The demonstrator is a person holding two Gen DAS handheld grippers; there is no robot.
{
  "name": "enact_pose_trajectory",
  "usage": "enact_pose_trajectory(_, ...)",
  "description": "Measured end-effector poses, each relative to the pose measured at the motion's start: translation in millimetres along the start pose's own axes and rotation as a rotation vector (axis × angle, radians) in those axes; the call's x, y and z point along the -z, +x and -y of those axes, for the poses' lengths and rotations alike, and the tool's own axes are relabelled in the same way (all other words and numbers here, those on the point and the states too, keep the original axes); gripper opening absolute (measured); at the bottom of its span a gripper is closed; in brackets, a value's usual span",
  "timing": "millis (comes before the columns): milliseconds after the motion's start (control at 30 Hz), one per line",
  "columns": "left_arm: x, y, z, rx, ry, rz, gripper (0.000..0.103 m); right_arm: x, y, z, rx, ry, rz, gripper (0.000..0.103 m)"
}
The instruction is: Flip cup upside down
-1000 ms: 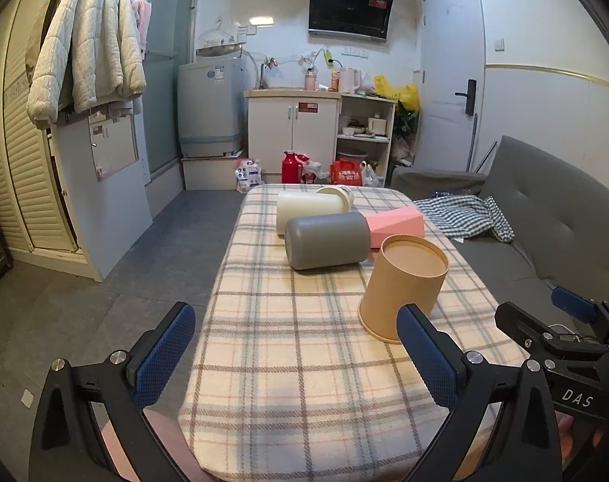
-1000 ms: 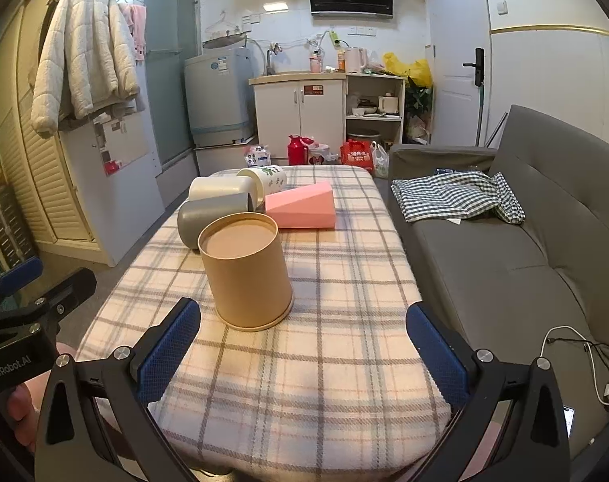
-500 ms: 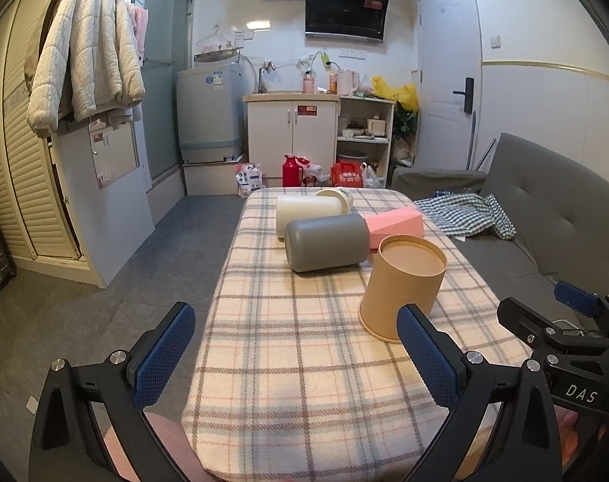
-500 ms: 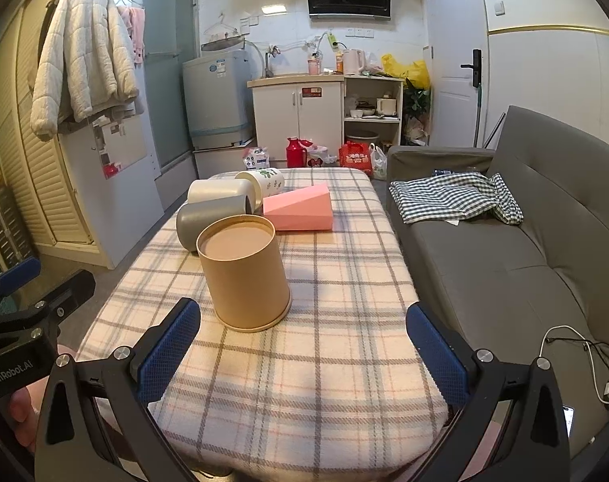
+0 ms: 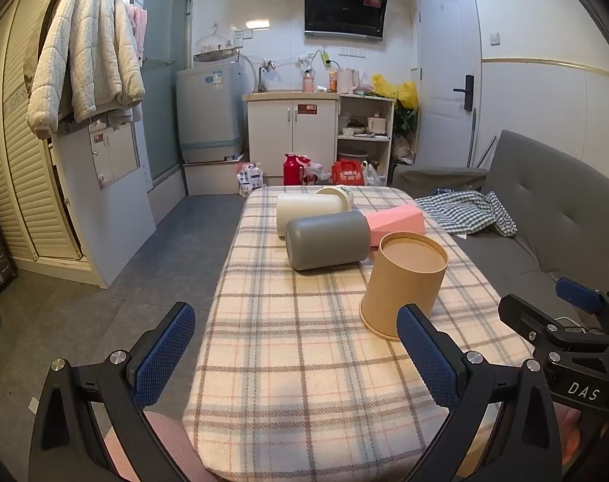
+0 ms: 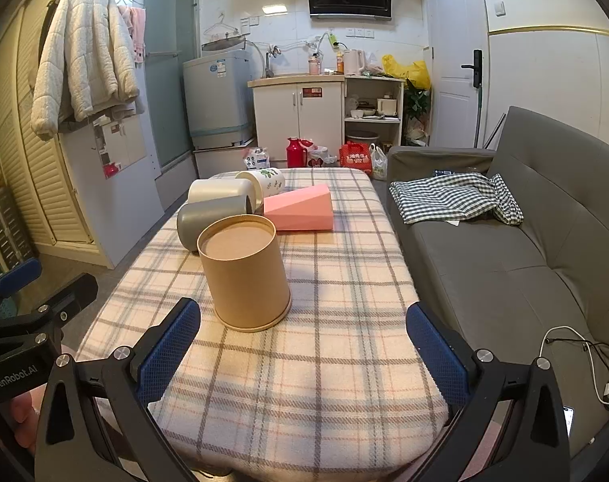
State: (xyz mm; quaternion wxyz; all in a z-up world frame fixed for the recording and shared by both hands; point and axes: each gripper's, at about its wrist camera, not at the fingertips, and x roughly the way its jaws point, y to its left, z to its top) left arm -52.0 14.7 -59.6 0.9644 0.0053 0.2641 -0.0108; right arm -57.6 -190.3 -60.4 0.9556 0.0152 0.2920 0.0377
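A tan cup [image 5: 402,283] stands upside down, wide rim on the plaid tablecloth [image 5: 304,345], flat base up; it also shows in the right wrist view [image 6: 246,271]. My left gripper [image 5: 296,345] is open and empty at the near table edge, left of and short of the cup. My right gripper [image 6: 304,343] is open and empty, just in front of the cup. A grey cup [image 5: 328,241], a cream cup [image 5: 304,209] and a white printed cup [image 6: 266,182] lie on their sides behind it.
A pink wedge-shaped block [image 6: 300,209] lies behind the tan cup. A grey sofa [image 6: 505,249] with a checked cloth [image 6: 453,197] runs along the table's right side. Open floor lies to the left. Cabinets and a washer stand at the far wall.
Both grippers have drawn back slightly and risen a little from the table. The tan cup and the other cups have not moved.
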Motion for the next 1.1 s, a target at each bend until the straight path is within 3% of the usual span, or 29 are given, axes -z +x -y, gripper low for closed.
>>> enact_pose_trajectory(1100, 3.2, 0.4, 0.1, -0.013, 0.004, 0.009, 0.103, 2.7, 3.6, 0.5, 0.007, 0.004, -0.016, 0.103)
